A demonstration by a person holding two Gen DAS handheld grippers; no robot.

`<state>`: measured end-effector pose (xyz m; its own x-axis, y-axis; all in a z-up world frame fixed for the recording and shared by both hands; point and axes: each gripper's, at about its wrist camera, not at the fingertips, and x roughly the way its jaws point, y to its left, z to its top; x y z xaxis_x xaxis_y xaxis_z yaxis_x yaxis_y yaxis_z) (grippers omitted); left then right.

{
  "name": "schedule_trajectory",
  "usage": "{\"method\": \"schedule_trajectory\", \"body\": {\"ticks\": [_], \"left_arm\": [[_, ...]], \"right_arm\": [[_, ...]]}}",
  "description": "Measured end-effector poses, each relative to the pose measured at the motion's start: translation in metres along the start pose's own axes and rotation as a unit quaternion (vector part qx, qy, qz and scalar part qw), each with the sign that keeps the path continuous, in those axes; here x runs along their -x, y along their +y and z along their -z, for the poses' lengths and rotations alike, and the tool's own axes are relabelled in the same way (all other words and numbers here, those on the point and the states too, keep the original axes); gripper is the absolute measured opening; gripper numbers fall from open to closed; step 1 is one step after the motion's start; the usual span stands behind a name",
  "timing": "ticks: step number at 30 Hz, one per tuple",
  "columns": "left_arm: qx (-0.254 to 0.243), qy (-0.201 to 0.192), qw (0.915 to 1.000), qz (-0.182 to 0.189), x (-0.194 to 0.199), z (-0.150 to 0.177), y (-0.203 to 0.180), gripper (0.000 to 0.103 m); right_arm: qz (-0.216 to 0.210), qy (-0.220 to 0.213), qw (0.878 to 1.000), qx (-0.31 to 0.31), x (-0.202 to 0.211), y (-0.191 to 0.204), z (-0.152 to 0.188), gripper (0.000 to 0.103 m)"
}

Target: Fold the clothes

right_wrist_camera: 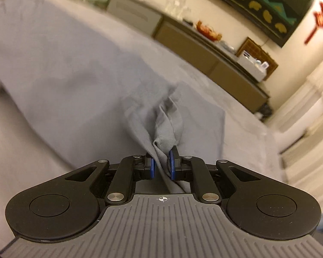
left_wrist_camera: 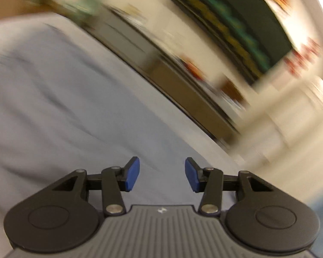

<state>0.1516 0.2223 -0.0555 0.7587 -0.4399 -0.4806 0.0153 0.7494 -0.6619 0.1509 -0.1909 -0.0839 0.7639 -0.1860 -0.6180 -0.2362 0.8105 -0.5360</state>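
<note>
Right claw clenched on bunched edge of grey garment, blue pads pinching folded hem between them, fabric trailing down past the pads toward the claw body. Claw level, pointing forward and slightly down across the bed. Rest of garment spread flat ahead and to the left over the pale grey bed cover, puckered into pleats just ahead of the pinch.

Left claw released, blue pads well apart, nothing between them. Hovers low over pale blue-grey cloth, not touching as far as visible; whether that cloth is the garment or the bed cover, cannot tell. View rolled, horizon tilting down to the right, heavy motion blur.

Background in both views: long low cabinet along the wall, red-orange item and small clutter on top, dark patterned wall hanging above, red ornament at right.
</note>
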Motion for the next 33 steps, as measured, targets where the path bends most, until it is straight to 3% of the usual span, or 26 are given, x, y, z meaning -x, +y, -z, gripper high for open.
{"method": "schedule_trajectory", "body": {"ticks": [3, 6, 9, 10, 12, 14, 16, 17, 21, 26, 28, 31, 33], "left_arm": [[-0.063, 0.065, 0.9941, 0.06, -0.052, 0.035, -0.069, 0.046], [-0.136, 0.12, 0.9794, 0.09, -0.105, 0.07, -0.129, 0.046], [-0.182, 0.175, 0.9673, 0.024, -0.157, 0.107, -0.157, 0.044], [-0.181, 0.183, 0.9662, 0.012, -0.168, 0.111, -0.162, 0.043], [-0.143, 0.17, 0.974, 0.047, -0.174, 0.103, -0.173, 0.044], [-0.112, 0.164, 0.977, 0.078, -0.184, 0.097, -0.189, 0.064], [-0.107, 0.184, 0.974, 0.076, -0.208, 0.1, -0.207, 0.069], [-0.105, 0.189, 0.9741, 0.066, -0.221, 0.104, -0.212, 0.069], [-0.07, 0.207, 0.975, 0.04, -0.27, 0.113, -0.217, 0.069], [-0.044, 0.201, 0.9777, 0.044, -0.296, 0.122, -0.223, 0.071], [-0.042, 0.196, 0.9788, 0.042, -0.3, 0.125, -0.224, 0.071], [-0.036, 0.194, 0.9793, 0.045, -0.302, 0.125, -0.223, 0.071], [-0.031, 0.191, 0.9799, 0.049, -0.304, 0.125, -0.222, 0.071]], "right_arm": [[0.063, 0.024, 0.997, 0.025, -0.015, -0.007, 0.012, 0.012], [0.076, 0.007, 0.997, -0.017, -0.015, -0.017, 0.011, 0.013], [0.042, -0.024, 0.998, -0.031, -0.009, -0.013, 0.01, 0.014], [0.031, -0.031, 0.999, -0.028, -0.007, -0.011, 0.011, 0.016], [0.007, -0.043, 0.999, -0.023, -0.005, -0.006, 0.014, 0.021], [-0.017, -0.055, 0.998, -0.018, -0.002, -0.002, 0.016, 0.039], [-0.047, -0.067, 0.997, -0.019, 0.003, -0.001, 0.019, 0.059], [-0.073, -0.073, 0.994, -0.032, 0.011, -0.007, 0.022, 0.063], [-0.164, -0.098, 0.975, -0.115, 0.031, -0.05, 0.038, 0.063], [-0.15, -0.116, 0.951, -0.244, 0.007, -0.087, 0.043, 0.06], [-0.179, -0.104, 0.944, -0.258, -0.014, -0.088, 0.038, 0.057], [-0.222, -0.094, 0.939, -0.245, -0.023, -0.072, 0.032, 0.056], [-0.198, -0.081, 0.953, -0.216, -0.027, -0.061, 0.027, 0.054]]}}
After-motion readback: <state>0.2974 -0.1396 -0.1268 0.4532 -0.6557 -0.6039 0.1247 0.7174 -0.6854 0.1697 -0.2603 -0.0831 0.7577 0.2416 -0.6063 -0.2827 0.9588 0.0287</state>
